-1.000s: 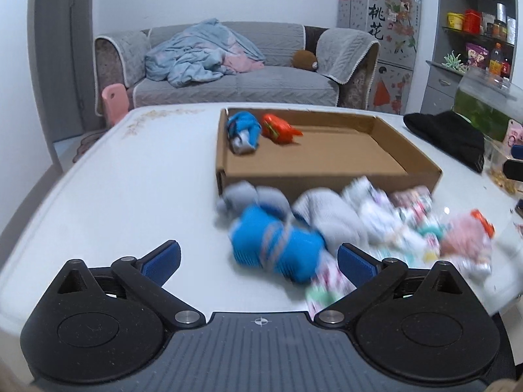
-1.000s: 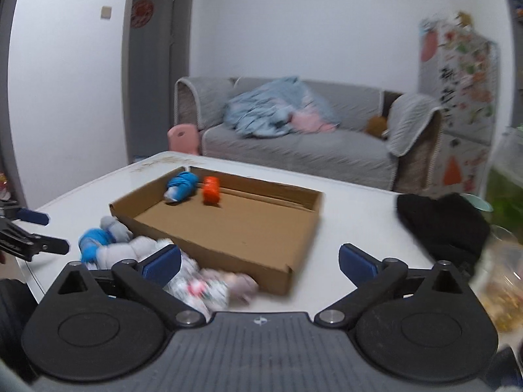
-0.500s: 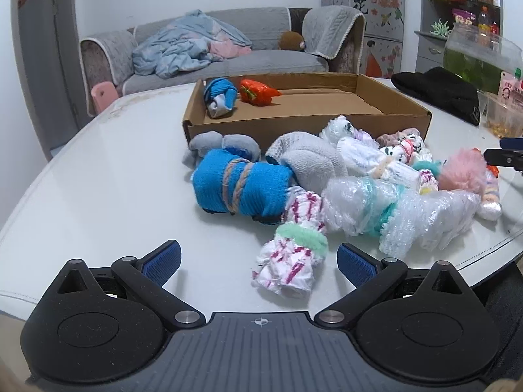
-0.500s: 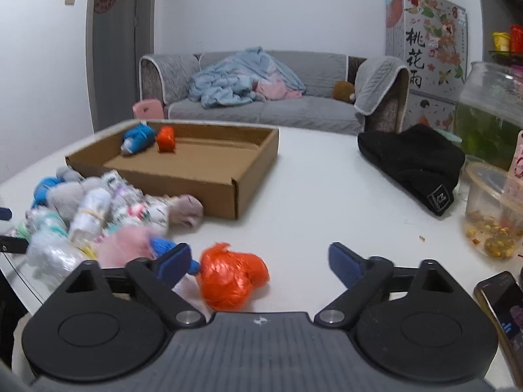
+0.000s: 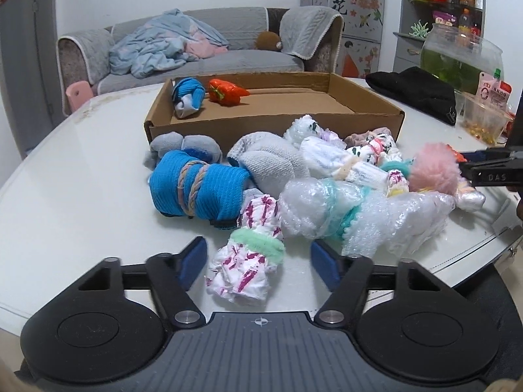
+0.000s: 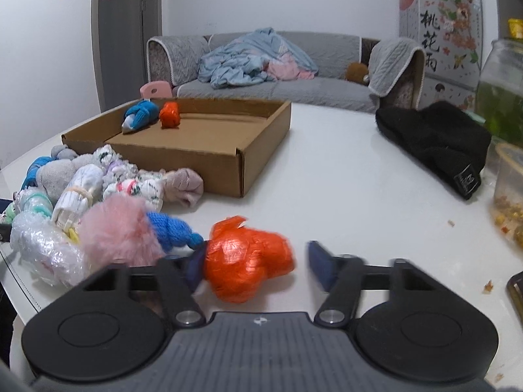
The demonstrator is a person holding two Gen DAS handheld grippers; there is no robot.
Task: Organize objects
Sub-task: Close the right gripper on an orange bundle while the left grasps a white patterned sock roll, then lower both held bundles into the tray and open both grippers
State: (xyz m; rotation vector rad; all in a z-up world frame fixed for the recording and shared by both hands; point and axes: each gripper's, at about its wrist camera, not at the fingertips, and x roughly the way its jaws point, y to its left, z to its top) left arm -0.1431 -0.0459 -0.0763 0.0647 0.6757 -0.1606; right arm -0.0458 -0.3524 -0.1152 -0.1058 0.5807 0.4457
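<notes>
A pile of rolled socks and wrapped bundles lies on the white table in front of a cardboard box [image 5: 196,130] [image 6: 196,166]. The box holds a blue sock roll [image 5: 188,96] and an orange bundle [image 5: 225,93]. My left gripper [image 5: 260,263] is closing around a white-and-magenta bundle with a green band [image 5: 245,268]; gaps still show beside both pads. My right gripper [image 6: 258,266] is closing around an orange plastic-wrapped bundle [image 6: 248,258]. Its left pad is at the bundle, while its right pad stands off it. A pink fluffy ball [image 6: 117,232] lies just left of that bundle.
A black cap [image 6: 434,143] lies to the right, with a glass bowl [image 5: 461,55] and a plastic tub of snacks [image 5: 483,117] beyond it. A dark phone [image 6: 516,287] sits at the right edge. The table's front edge runs close under both grippers. A sofa stands behind.
Both grippers came down to the table and their jaws narrowed. The patterned bundle now sits between the left fingers and the orange bundle between the right fingers.
</notes>
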